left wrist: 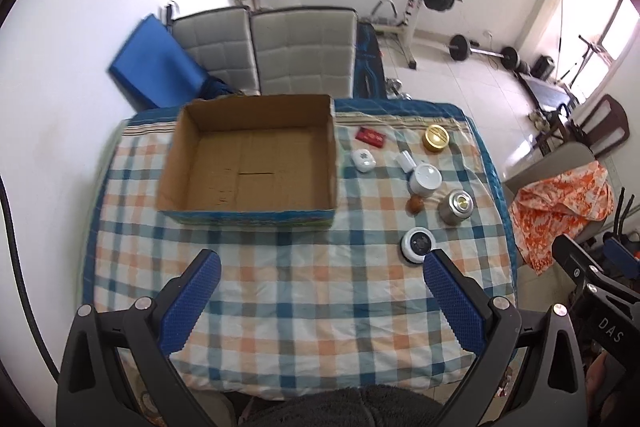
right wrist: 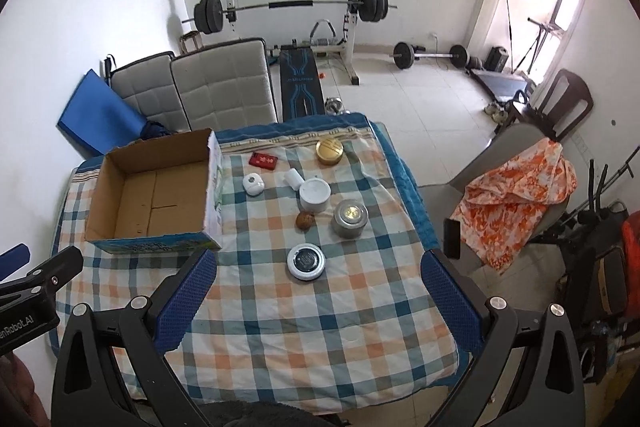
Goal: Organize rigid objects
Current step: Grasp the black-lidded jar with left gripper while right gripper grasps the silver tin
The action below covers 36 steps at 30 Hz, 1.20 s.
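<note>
Corrugated cardboard box [left wrist: 248, 163] ahead of left gripper [left wrist: 320, 287], round white-rimmed tin [right wrist: 306, 261] between right gripper [right wrist: 318, 287] fingers' tips, knurled blue pads [right wrist: 184, 301], both spread wide, holding nothing.

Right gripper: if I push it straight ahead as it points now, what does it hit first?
Likely the black-topped round tin, lying between the open right gripper fingers' line; depth is uncertain.
</note>
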Tool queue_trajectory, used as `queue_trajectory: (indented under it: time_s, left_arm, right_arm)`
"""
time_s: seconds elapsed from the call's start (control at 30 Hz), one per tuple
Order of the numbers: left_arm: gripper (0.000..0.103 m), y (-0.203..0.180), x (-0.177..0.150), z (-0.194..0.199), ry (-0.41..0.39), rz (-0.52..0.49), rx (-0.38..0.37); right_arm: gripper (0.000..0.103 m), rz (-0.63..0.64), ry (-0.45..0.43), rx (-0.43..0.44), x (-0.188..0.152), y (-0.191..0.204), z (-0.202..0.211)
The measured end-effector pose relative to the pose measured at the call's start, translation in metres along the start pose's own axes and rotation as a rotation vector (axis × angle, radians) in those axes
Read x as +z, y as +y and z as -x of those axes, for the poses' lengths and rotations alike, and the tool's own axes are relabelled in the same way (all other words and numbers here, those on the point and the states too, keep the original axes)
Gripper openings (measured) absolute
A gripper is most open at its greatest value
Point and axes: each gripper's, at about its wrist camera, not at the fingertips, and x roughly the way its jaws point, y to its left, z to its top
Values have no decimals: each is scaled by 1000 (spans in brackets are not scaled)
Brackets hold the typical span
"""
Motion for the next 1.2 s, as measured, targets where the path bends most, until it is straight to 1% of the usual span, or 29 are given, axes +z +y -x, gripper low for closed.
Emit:
queue_trajectory:
  time_s: [0.07, 0.1, 0.13, 0.27, 0.37, 0.43, 0.53, 0.67, 0.77, 0.8, 0.83, 0.9, 1.0, 1.07, 1.13, 1.2]
  left_arm:
    - [103, -16, 14, -33, 49, -24, -1]
    - [103, -24, 21, -54, 75, -32, -3]
    - [103, -35, 31, -84, 116, -35, -2]
    - [103, -62, 55, -161, 242, -29, -14]
    - [103, -82, 67, -216, 324, -33, -21]
    - [103, -94, 71, -250, 374, -44, -6]
    - [103, -108, 72, -296, 441, -74, 19]
    - [103, -117, 71, -346, 516, -100, 42]
    - [103, -118, 71, -363, 545, -101, 45]
    - [103, -118, 71, -366, 549, -102, 46]
    - [103, -117, 71, -368, 551, -104, 51]
    - [103, -115, 71, -371, 558, -106, 62]
    - [103, -115, 69, -372, 572, -104, 43]
    - [103, -117, 65, -367, 578, -120, 22]
    - [103, -123, 56, -356, 580, -142, 12]
    - [103, -130, 39, -345, 591, -180, -2]
  right_arm:
    - [103, -21, 71, 2, 9, -16, -39]
    - [103, -30, 103, -1, 14, -25, -61]
    - [103, -30, 130, -1, 18, -32, -81]
    - [103, -40, 242, -24, 36, -54, -181]
    - [103, -59, 323, -24, 45, -81, -256]
    - [100, -67, 386, -15, 48, -96, -306]
    - [97, -98, 476, 14, 47, -108, -361]
    - [96, -132, 561, 68, 47, -110, -412]
    - [92, -134, 609, 90, 48, -105, -439]
    - [87, -128, 631, 96, 47, -103, -447]
    - [79, -124, 660, 103, 45, -100, -456]
    - [74, -104, 683, 73, 44, -97, -469]
    - [73, -107, 680, 89, 46, -100, -475]
    - [73, -86, 688, 83, 47, -106, -473]
    - [73, -66, 690, 66, 47, -116, -468]
    - [73, -56, 697, 51, 42, -126, -461]
